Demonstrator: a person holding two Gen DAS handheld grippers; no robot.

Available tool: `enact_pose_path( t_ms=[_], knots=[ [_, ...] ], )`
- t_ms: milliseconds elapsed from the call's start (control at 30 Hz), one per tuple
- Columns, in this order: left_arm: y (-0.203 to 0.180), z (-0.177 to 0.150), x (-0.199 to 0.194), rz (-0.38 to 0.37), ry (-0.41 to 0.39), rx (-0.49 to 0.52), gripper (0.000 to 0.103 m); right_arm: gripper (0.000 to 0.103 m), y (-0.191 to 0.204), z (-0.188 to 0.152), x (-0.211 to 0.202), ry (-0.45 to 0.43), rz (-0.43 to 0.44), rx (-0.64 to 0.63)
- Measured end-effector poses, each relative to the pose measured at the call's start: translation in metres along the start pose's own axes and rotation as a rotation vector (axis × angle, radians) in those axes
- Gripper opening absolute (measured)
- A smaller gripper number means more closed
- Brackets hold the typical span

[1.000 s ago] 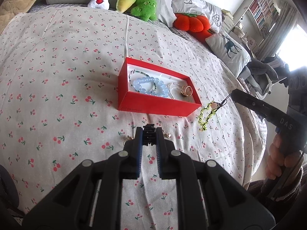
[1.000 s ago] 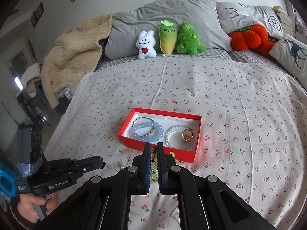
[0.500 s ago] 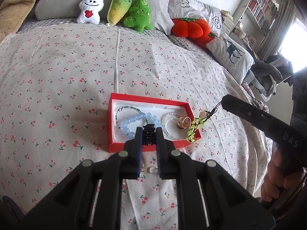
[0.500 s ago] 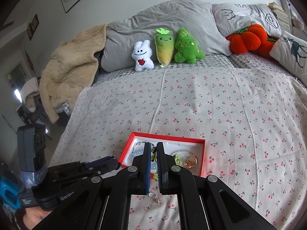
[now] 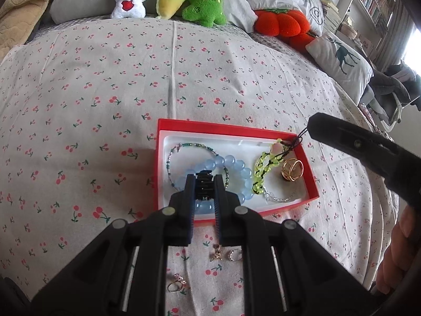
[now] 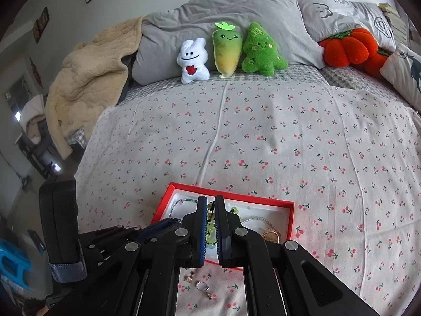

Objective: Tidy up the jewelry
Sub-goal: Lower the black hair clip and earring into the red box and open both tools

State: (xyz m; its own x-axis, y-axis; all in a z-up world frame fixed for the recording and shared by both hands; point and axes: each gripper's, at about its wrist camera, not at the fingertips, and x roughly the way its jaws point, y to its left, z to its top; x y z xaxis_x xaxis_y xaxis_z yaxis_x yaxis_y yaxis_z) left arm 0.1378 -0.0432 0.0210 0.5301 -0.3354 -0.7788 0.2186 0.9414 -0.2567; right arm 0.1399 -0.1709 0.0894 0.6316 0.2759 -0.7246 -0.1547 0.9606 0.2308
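Black claw [image 5: 204, 181], blue pads, silver screws

Bed [image 5: 79, 105], cover white with red cherry print. Lying on it: red box [image 5: 310, 184], open, near the front edge; small rings and an earring [image 5: 215, 255] loose just before the box; grey pillows [image 6: 236, 13], three plush toys [image 6: 229, 50], orange pumpkin cushion [image 6: 347, 47], beige blanket [image 6: 86, 79] at the head

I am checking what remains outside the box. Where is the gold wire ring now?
In the left wrist view, the gold wire ring lies inside the red box, at its right end, just right of the green bead bracelet.
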Motion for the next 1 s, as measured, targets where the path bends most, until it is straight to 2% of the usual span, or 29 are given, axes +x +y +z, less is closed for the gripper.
enact_pose_path(
  t_ms=[267,367,433,700,800,833,867,900,1000],
  knots=[
    [-0.005,-0.001,-0.005,0.000,-0.002,0.009,0.017,0.006,-0.021,-0.003,0.007,0.045,-0.058,0.038],
    [-0.007,0.000,-0.012,0.008,-0.009,0.013,0.030,0.006,-0.025,-0.005,0.008,0.057,-0.092,0.034],
    [-0.007,0.000,-0.017,0.018,-0.019,0.008,0.043,0.006,-0.027,-0.007,0.007,0.063,-0.108,0.036],
    [-0.006,-0.001,-0.039,0.065,-0.025,-0.027,0.065,0.013,-0.040,-0.009,0.003,0.102,-0.156,0.093],
    [-0.008,-0.005,-0.047,0.092,-0.008,-0.035,0.075,0.023,-0.042,-0.015,-0.003,0.123,-0.143,0.111],
    [-0.008,-0.008,-0.049,0.101,0.001,-0.035,0.078,0.038,-0.042,-0.017,-0.007,0.124,-0.137,0.110],
    [-0.008,-0.010,-0.052,0.111,0.011,-0.036,0.079,0.063,-0.041,-0.019,-0.011,0.118,-0.130,0.108],
    [-0.008,-0.012,-0.054,0.121,0.024,-0.038,0.080,0.071,-0.040,-0.022,-0.017,0.101,-0.124,0.101],
    [-0.007,-0.019,-0.063,0.142,0.053,-0.054,0.081,0.074,-0.033,-0.029,-0.029,0.102,-0.121,0.038]
  ],
)
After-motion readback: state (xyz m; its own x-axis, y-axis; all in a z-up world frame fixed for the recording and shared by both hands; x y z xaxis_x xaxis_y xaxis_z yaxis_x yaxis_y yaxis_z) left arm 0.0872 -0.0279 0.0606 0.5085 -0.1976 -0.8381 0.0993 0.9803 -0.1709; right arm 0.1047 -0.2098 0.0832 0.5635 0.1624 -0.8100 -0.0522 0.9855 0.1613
